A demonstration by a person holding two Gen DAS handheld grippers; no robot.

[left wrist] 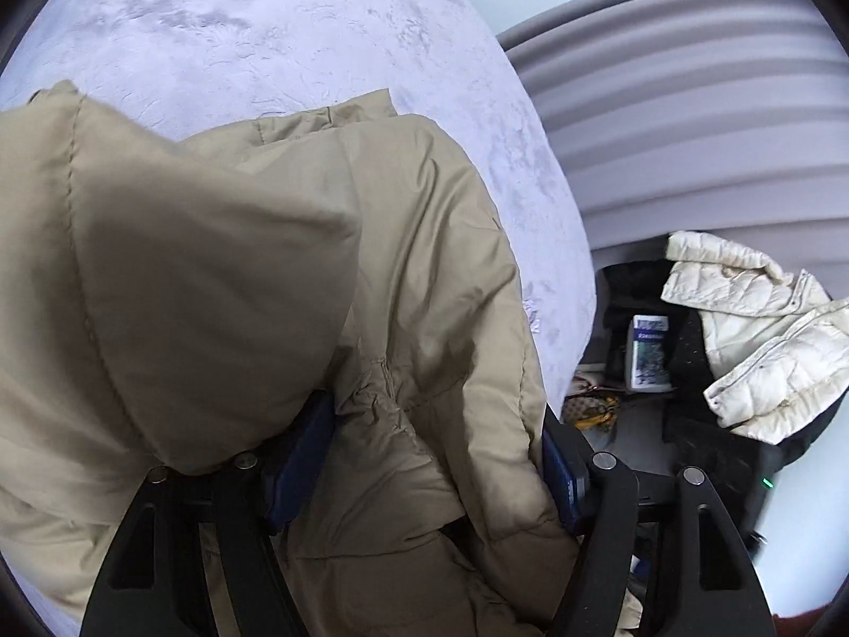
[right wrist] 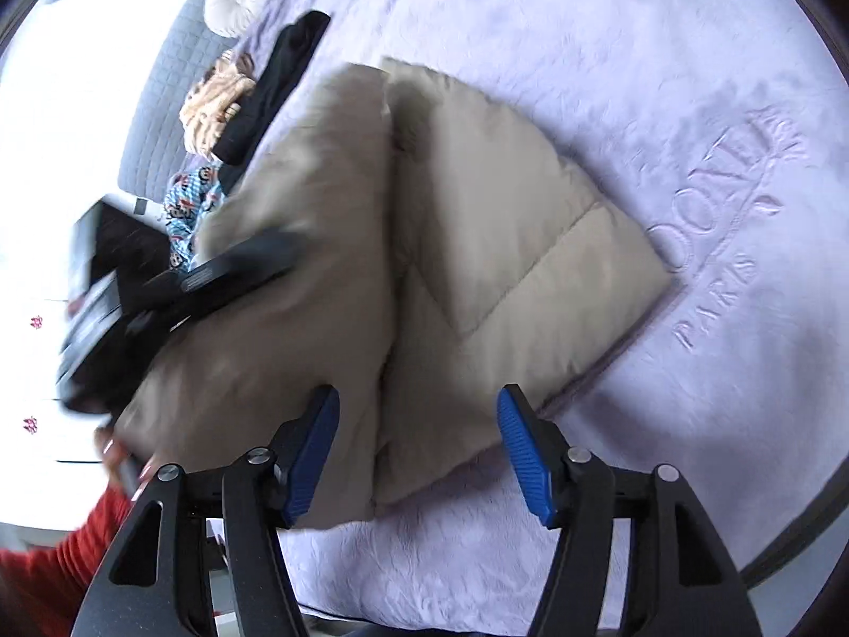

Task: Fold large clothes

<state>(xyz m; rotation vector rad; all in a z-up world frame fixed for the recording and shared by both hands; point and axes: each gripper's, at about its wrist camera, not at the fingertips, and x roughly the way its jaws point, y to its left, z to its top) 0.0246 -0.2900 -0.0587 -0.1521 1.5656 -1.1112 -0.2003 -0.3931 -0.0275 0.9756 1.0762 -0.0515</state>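
Note:
A tan puffer jacket [left wrist: 223, 265] lies folded on the lavender bedspread [left wrist: 265, 26]. In the left wrist view my left gripper [left wrist: 430, 467] stands open, with bulky jacket fabric lying loose between its blue pads [left wrist: 560, 478]; a fold covers part of the left pad. In the right wrist view the jacket [right wrist: 477, 223] shows as two stacked panels. My right gripper [right wrist: 419, 451] hangs open over its near edge, its pads [right wrist: 522, 456] clear of the cloth. The left gripper [right wrist: 254, 260] appears blurred at the jacket's left side, held by a hand [right wrist: 114, 451] in a red sleeve.
Beside the bed sit a white puffer jacket [left wrist: 753, 329] on a dark pile, a small box [left wrist: 647, 350] and a grey ribbed headboard [left wrist: 690, 106]. A black garment [right wrist: 276, 85], a round cream cushion [right wrist: 239, 0] and blue patterned cloth [right wrist: 191, 212] lie at the bed's far left.

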